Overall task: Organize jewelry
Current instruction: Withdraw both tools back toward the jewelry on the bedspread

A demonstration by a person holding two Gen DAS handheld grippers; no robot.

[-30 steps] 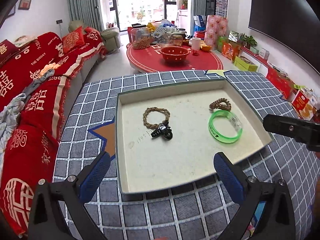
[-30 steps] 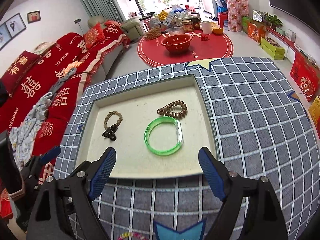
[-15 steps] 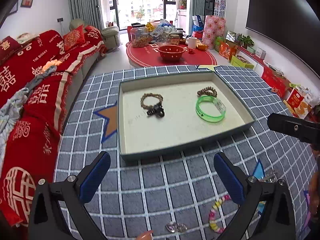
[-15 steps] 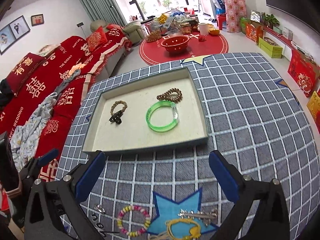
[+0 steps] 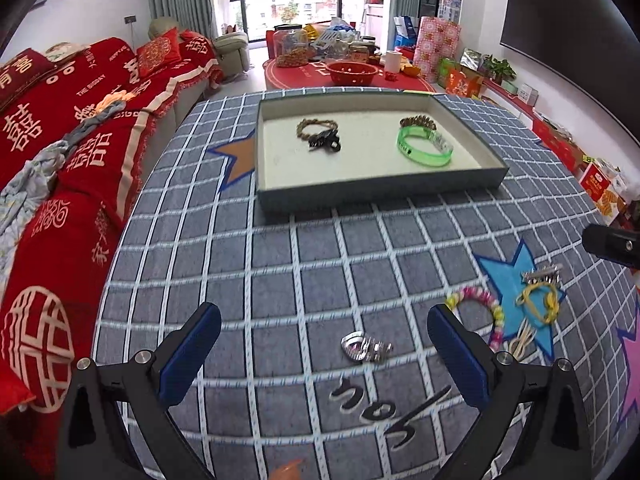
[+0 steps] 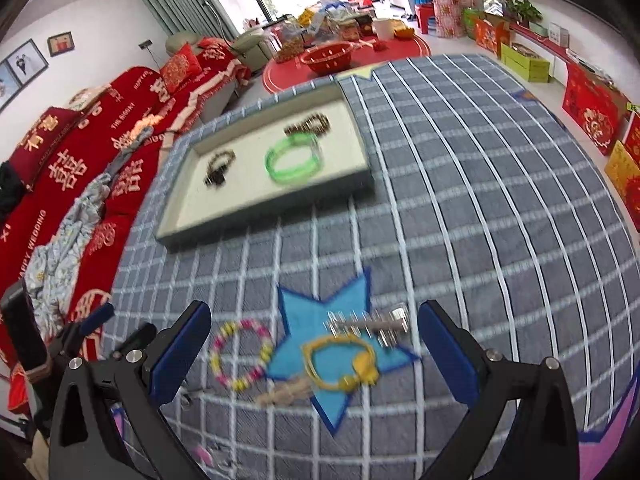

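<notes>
Hovering with fingers apart, both grippers [image 5: 324, 342] [image 6: 314, 346] face loose bracelets [image 6: 240, 354] before the tray [image 6: 264, 208].

Grey checked tablecloth [image 5: 320, 264] bears a tray [image 5: 376, 194], beaded bracelet [image 6: 240, 354], yellow bracelet [image 6: 340, 360].

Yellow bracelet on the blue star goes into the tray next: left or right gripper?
Right. The yellow bracelet lies directly ahead between the open right gripper's fingers. The left gripper, also open, faces a silver clip; there the bracelet sits off to its right.
</notes>
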